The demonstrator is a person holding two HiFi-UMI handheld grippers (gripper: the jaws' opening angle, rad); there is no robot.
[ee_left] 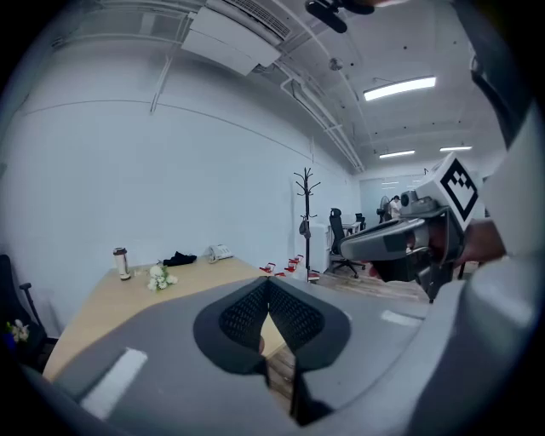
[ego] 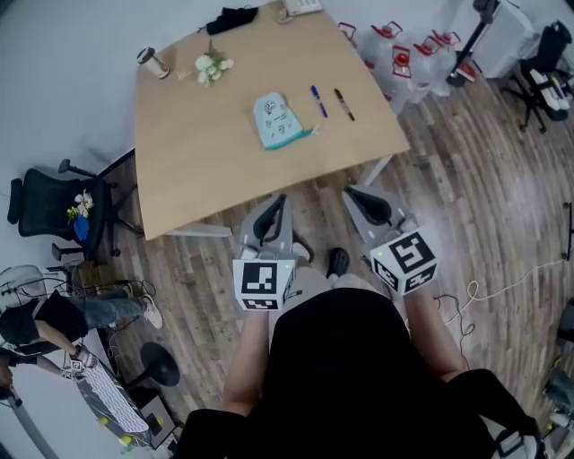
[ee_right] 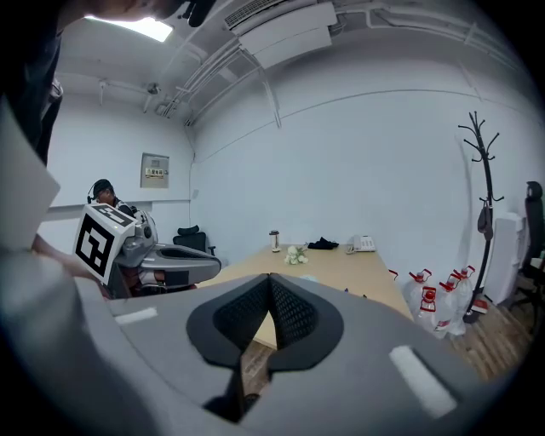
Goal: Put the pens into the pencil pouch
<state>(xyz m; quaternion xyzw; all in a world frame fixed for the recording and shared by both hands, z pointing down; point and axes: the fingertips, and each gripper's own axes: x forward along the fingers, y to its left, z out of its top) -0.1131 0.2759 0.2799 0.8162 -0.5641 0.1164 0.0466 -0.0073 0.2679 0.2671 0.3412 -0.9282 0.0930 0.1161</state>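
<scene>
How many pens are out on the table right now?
2. A blue pen lies just right of the pencil pouch; a dark pen lies beside it, further right. Any inside the pouch would be hidden.

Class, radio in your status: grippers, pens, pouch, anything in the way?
Left gripper and right gripper shut, empty, near the table edge. Blue pen and dark pen lie beside the pouch. Nothing in the way.

wooden table (ego: pixel 206 170) stood on a plank floor (ego: pixel 484 179). small canister (ego: pixel 152 61) sat at its far left corner, white flowers (ego: pixel 213 66) just right of it. black cloth (ego: pixel 230 19) and desk phone (ego: pixel 300 6) lay along the far edge. water jugs (ego: pixel 399 54) clustered right of the table. black office chair (ego: pixel 40 204) stood left. coat rack (ee_left: pixel 306 213) stood by the far wall.
</scene>
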